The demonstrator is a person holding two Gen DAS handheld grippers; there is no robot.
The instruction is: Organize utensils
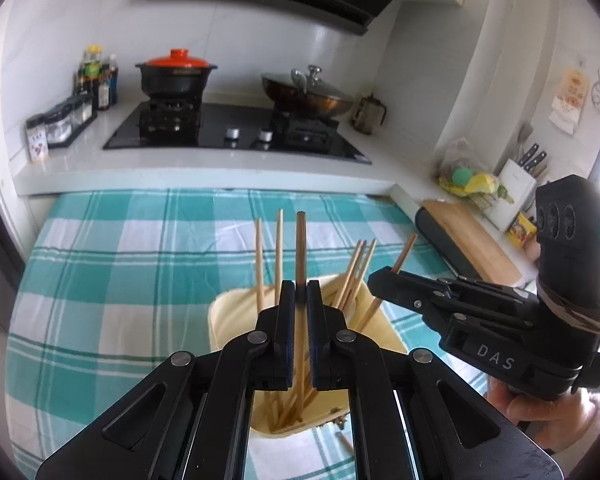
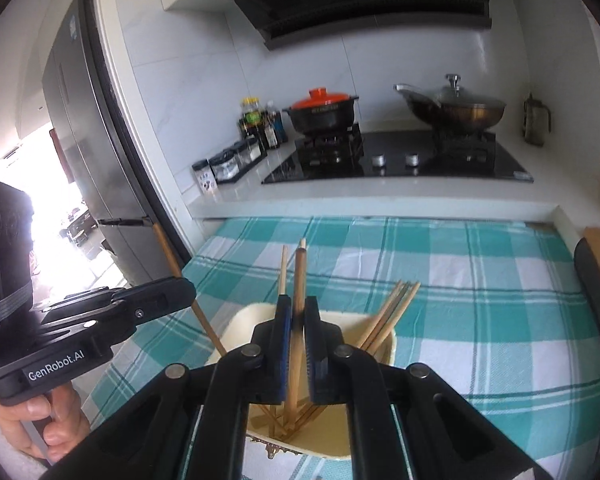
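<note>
A cream utensil holder (image 1: 236, 316) stands on the teal checked cloth (image 1: 120, 260) with several wooden chopsticks in it; it also shows in the right wrist view (image 2: 340, 328). My left gripper (image 1: 300, 292) is shut on a brown chopstick (image 1: 301, 248) whose lower end is inside the holder. My right gripper (image 2: 298, 316) is shut on another chopstick (image 2: 299, 276), also reaching into the holder. In the left wrist view the right gripper (image 1: 384, 280) sits over the holder's right side. In the right wrist view the left gripper (image 2: 180, 292) is at the holder's left.
Behind the cloth is a white counter with a black hob (image 1: 236, 128), a black pot with an orange lid (image 1: 176, 74) and a lidded wok (image 1: 308, 92). Spice jars (image 1: 64, 120) stand left. A cutting board (image 1: 472, 240) and knife block (image 1: 516, 188) are right. A fridge (image 2: 84, 140) stands left.
</note>
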